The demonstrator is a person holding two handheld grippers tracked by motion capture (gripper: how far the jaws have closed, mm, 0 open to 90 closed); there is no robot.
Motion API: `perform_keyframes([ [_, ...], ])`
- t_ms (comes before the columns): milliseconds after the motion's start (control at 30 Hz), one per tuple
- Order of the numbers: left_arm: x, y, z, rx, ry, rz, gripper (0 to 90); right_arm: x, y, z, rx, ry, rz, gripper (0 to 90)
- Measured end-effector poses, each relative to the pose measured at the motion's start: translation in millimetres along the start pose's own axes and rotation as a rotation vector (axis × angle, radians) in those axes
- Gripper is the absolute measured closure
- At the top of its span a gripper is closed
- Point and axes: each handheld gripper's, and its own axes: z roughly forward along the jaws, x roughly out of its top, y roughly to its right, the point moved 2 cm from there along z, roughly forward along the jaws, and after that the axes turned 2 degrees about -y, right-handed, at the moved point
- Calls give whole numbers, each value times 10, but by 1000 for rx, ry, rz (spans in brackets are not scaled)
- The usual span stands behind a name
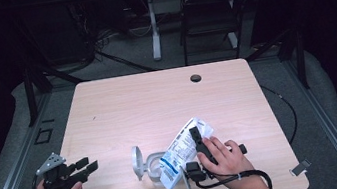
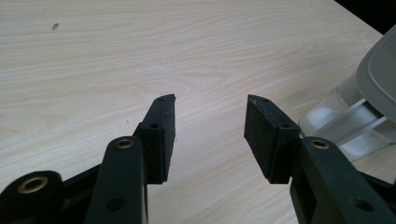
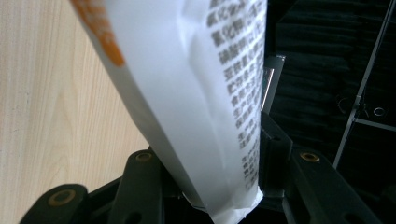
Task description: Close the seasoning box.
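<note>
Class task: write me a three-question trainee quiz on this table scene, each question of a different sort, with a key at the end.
1. True or false: the left gripper holds the white packet.
2. Which thing stands directly left of the packet in the high view? A) a clear container with its lid swung up B) a red mug C) a book
3. Fill in: in the right gripper view, the packet sits between the jaws of the ____ gripper.

Key
1. False: its jaws are open with bare table between them.
2. A
3. right
</note>
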Motion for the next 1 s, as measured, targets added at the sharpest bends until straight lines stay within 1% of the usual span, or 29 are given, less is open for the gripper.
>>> perform_keyframes([
  [567,-1,-5,-1,3,0,-2,536,1,13,-12,0,-8,-1,615],
  [700,-1,-5,-1,3,0,-2,537,0,10,-6,0,1,5,615],
  [733,-1,-6,-1,3,0,-2,537,0,14,-11,-1,-6,-2,616],
  [767,-1,-7,-3,3,0,-2,537,2,15,-3,-3,5,5,617],
  [1000,-1,-6,-1,4,0,-2,537,4,32,-3,-5,9,7,621],
])
